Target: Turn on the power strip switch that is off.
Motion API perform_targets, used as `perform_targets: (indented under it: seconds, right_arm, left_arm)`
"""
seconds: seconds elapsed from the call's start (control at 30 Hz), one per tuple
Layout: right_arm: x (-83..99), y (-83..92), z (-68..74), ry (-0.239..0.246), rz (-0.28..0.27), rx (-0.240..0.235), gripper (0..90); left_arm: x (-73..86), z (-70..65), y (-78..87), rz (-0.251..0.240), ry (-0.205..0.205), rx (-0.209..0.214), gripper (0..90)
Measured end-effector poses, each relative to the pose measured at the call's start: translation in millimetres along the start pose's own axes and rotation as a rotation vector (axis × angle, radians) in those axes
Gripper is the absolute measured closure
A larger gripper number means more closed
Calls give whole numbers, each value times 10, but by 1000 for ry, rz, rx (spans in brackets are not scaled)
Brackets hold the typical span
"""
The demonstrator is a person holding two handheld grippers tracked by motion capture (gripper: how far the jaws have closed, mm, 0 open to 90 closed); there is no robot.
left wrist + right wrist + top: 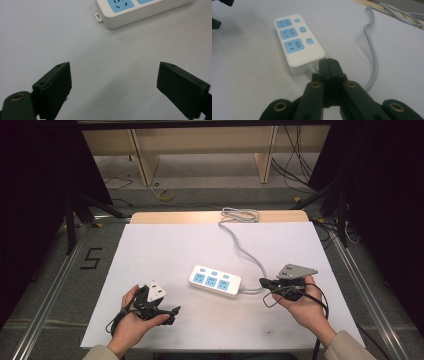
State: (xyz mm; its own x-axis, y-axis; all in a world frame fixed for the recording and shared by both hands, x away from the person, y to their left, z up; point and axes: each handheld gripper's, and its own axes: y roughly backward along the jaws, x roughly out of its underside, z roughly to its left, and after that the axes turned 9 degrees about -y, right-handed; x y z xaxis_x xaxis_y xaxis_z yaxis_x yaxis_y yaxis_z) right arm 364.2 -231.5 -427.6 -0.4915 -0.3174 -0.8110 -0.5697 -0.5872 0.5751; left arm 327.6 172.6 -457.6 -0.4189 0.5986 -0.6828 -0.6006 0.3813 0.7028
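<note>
Jaws of the left gripper (113, 86) are spread wide over bare white table sheet (165, 245); the right gripper (328, 65) is clenched empty beside the white three-socket power strip (215, 281), mid-table.

- The power strip (215, 281) lies on the sheet (165, 247) that covers the table (150, 217), near the sheet's middle.
- Its cable (239, 247) leaves the strip's right end, runs back across the sheet and ends in a coil (240, 214) at the table's far edge.
- The left gripper (169, 312) sits at the near left of the sheet, left of and nearer than the strip, jaws spread wide with bare sheet between them.
- The right gripper (264, 282) sits just right of the strip, jaws pressed together beside the cable's exit.
- Shelving (200, 150) stands behind the table.
</note>
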Motion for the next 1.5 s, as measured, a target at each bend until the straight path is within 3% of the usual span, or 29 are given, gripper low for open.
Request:
perform_targets:
  seconds: [1.5]
  right_arm:
    - [-285, -568, 265, 46, 68, -49, 900]
  left_arm:
    - [-1, 4, -2, -5, 3, 5, 128]
